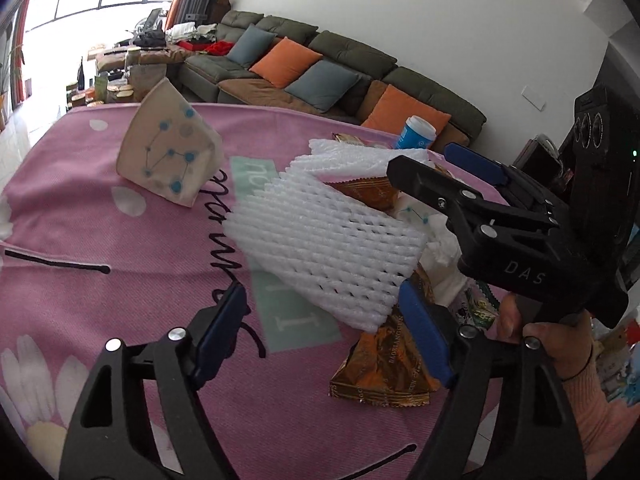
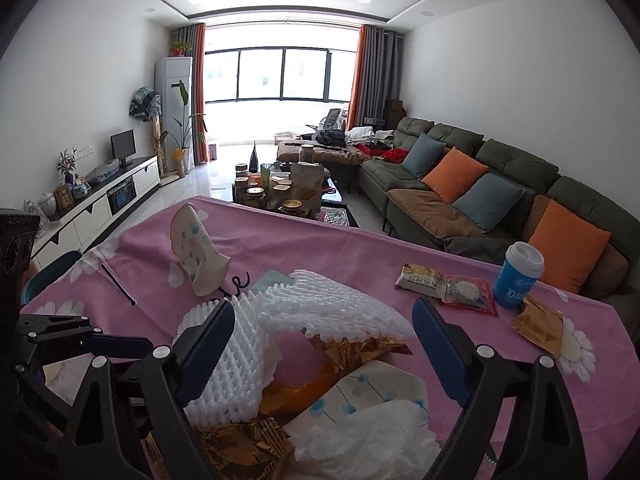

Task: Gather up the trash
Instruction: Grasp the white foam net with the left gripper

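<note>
Both hand-held grippers, left (image 1: 324, 316) and right (image 2: 324, 336), are spread wide over a trash pile (image 2: 320, 360) on the pink counter (image 1: 100, 240), while the blue cup (image 2: 518, 276) and snack wrappers (image 2: 444, 284) wait farther off.

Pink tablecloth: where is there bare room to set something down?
Bare pink tablecloth lies left of the white foam net, below the flattened paper cup. It is crowded rightward, around the gold wrapper.

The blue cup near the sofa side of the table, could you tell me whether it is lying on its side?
No, the blue cup stands upright on the pink tablecloth, its white lid on top.
</note>
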`<state>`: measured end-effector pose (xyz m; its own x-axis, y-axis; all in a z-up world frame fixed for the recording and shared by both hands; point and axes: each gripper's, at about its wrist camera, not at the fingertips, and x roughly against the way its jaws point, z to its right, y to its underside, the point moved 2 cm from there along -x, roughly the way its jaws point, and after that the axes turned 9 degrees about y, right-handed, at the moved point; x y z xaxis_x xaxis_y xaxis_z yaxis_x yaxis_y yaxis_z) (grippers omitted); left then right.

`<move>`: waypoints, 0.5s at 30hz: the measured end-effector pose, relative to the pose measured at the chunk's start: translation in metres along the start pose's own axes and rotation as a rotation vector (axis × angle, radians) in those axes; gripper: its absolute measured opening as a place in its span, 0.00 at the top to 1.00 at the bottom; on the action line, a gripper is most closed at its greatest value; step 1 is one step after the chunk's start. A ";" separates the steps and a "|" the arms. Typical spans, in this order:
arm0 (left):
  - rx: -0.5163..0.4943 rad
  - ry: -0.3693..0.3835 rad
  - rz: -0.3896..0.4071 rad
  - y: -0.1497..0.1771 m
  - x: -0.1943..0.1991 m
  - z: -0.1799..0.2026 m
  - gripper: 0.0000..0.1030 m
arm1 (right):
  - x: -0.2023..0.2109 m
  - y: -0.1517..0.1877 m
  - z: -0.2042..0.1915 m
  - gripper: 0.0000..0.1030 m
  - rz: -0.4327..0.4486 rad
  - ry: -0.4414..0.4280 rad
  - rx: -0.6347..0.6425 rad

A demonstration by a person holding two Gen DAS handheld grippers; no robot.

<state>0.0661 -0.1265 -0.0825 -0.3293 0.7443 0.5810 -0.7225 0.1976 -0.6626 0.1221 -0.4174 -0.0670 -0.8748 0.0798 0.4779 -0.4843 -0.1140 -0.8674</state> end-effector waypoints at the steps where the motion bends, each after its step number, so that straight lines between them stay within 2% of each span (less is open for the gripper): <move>1: 0.022 0.025 -0.017 0.000 -0.004 -0.003 0.37 | -0.004 0.000 -0.001 0.28 -0.012 -0.012 0.006; 2: 0.043 0.046 -0.033 0.001 -0.009 -0.006 0.41 | -0.007 0.000 -0.001 0.38 -0.024 -0.020 0.011; 3: 0.061 0.066 -0.045 0.001 -0.014 -0.009 0.49 | -0.010 0.000 -0.001 0.46 -0.035 -0.029 0.013; 4: 0.077 0.088 -0.055 0.002 -0.018 -0.012 0.58 | -0.012 0.001 0.000 0.49 -0.043 -0.038 0.012; 5: 0.089 0.103 -0.062 0.003 -0.021 -0.014 0.62 | -0.013 0.002 0.000 0.55 -0.048 -0.047 0.007; 6: 0.094 0.111 -0.065 0.003 -0.025 -0.015 0.71 | -0.013 0.002 0.002 0.64 -0.048 -0.059 0.001; 8: 0.088 0.103 -0.060 0.004 -0.029 -0.015 0.77 | -0.012 0.003 0.003 0.77 -0.047 -0.073 -0.006; 11: 0.075 0.099 -0.041 0.005 -0.029 -0.016 0.82 | -0.007 0.002 0.005 0.84 -0.028 -0.082 -0.019; 15: 0.040 0.075 -0.001 0.006 -0.011 -0.012 0.84 | 0.008 -0.009 0.009 0.85 0.023 -0.097 -0.055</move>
<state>0.0727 -0.1257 -0.0978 -0.2832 0.7898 0.5440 -0.7469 0.1742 -0.6417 0.1188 -0.4244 -0.0544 -0.8841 -0.0188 0.4670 -0.4653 -0.0596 -0.8832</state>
